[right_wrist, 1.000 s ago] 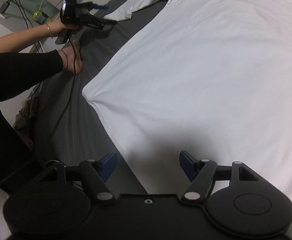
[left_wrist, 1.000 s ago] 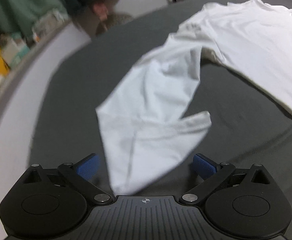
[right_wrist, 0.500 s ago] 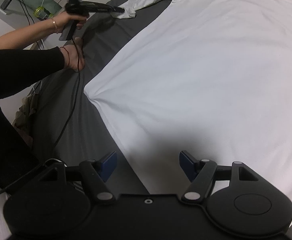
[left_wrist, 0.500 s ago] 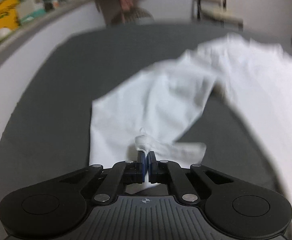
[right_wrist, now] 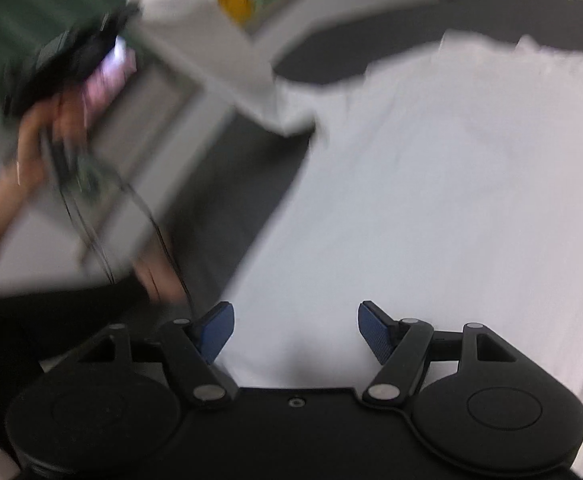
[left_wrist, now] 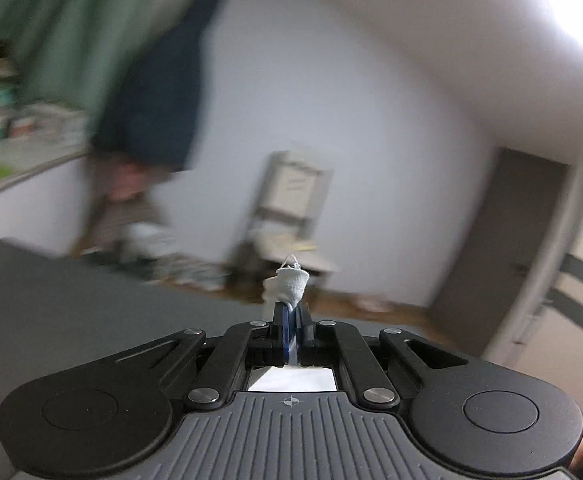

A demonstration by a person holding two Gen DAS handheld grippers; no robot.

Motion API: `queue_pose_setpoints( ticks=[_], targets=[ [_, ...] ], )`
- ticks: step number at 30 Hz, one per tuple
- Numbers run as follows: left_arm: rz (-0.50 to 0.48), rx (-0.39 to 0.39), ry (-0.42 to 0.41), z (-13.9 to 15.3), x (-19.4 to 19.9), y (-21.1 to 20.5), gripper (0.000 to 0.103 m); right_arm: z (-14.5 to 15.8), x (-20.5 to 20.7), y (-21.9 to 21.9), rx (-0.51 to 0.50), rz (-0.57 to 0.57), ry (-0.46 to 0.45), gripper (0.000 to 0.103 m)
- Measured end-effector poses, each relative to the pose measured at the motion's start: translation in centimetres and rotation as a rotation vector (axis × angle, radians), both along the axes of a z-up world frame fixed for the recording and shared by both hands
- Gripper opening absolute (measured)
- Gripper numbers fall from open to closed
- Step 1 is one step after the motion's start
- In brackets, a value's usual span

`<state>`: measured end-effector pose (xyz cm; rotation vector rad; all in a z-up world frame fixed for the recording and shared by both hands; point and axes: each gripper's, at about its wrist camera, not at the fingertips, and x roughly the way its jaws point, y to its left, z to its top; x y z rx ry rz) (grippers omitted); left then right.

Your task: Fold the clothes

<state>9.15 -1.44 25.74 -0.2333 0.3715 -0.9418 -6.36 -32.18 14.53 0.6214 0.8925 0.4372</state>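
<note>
A white long-sleeved shirt lies spread on a dark grey bed. My left gripper is shut on the cuff of the shirt's sleeve, which pokes up between the blue pads; it is raised and points at the room wall. In the right wrist view the left gripper shows blurred at upper left, with the sleeve stretched from it towards the shirt. My right gripper is open and empty, low over the shirt's near edge.
The grey bed surface fills the lower left of the left wrist view. A chair and a dark hanging garment stand by the far wall. A door is at right. The person's arm and cables are left of the shirt.
My left gripper closed on the sleeve cuff and lifted it up off the bed, tilting towards the wall. My right gripper shifted along the shirt's edge and stayed open.
</note>
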Motion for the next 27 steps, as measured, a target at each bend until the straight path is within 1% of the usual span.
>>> queue_pose_setpoints(
  ticks=[2,4,6,7,9,10,12,15,17,19,21,24,25,27],
  targets=[
    [-0.102,0.005,-0.052,0.2,-2.0,-3.9,0.002,1.4,-0.6,-2.3,0.081,-0.093,-0.064,0.070],
    [-0.198,0.028,-0.076,-1.0,-3.7,-7.7,0.002,2.3,-1.4,-4.6,0.145,-0.179,-0.114,0.070],
    [-0.274,0.062,-0.047,-3.8,-5.0,-11.2,0.002,2.4,-2.5,-6.9,0.191,-0.271,-0.140,0.071],
    [-0.305,0.087,-0.019,-5.8,-5.5,-12.7,0.002,1.9,-3.1,-8.0,0.212,-0.319,-0.133,0.071],
    [-0.351,0.146,0.038,-9.9,-6.9,-14.9,0.002,0.6,-4.2,-9.9,0.238,-0.408,-0.097,0.071],
    [-0.371,0.177,0.067,-12.0,-7.6,-15.9,0.002,-0.3,-4.5,-10.6,0.229,-0.432,-0.056,0.071],
    [-0.410,0.236,0.103,-15.6,-9.1,-17.1,0.002,-2.4,-4.9,-10.8,0.193,-0.448,0.043,0.071],
    [-0.479,0.320,0.103,-19.4,-11.4,-18.1,0.002,-5.5,-5.3,-10.3,0.148,-0.434,0.178,0.071],
    [-0.510,0.342,0.108,-20.5,-12.6,-18.3,0.002,-7.1,-5.3,-10.0,0.128,-0.424,0.240,0.071],
    [-0.534,0.347,0.124,-21.0,-13.2,-18.4,0.002,-8.3,-5.3,-9.8,0.109,-0.430,0.287,0.071],
    [-0.556,0.367,0.097,-21.1,-13.4,-18.3,0.003,-9.1,-5.6,-9.6,0.113,-0.453,0.317,0.071],
    [-0.570,0.384,0.079,-21.0,-13.8,-18.4,0.003,-9.6,-5.6,-9.5,0.111,-0.470,0.350,0.071],
    [-0.572,0.388,0.070,-21.0,-13.7,-18.5,0.003,-9.7,-5.6,-9.5,0.116,-0.472,0.356,0.071],
    [-0.585,0.405,0.019,-20.9,-14.3,-18.4,0.003,-10.3,-5.8,-9.5,0.189,-0.469,0.367,0.071]
  ],
)
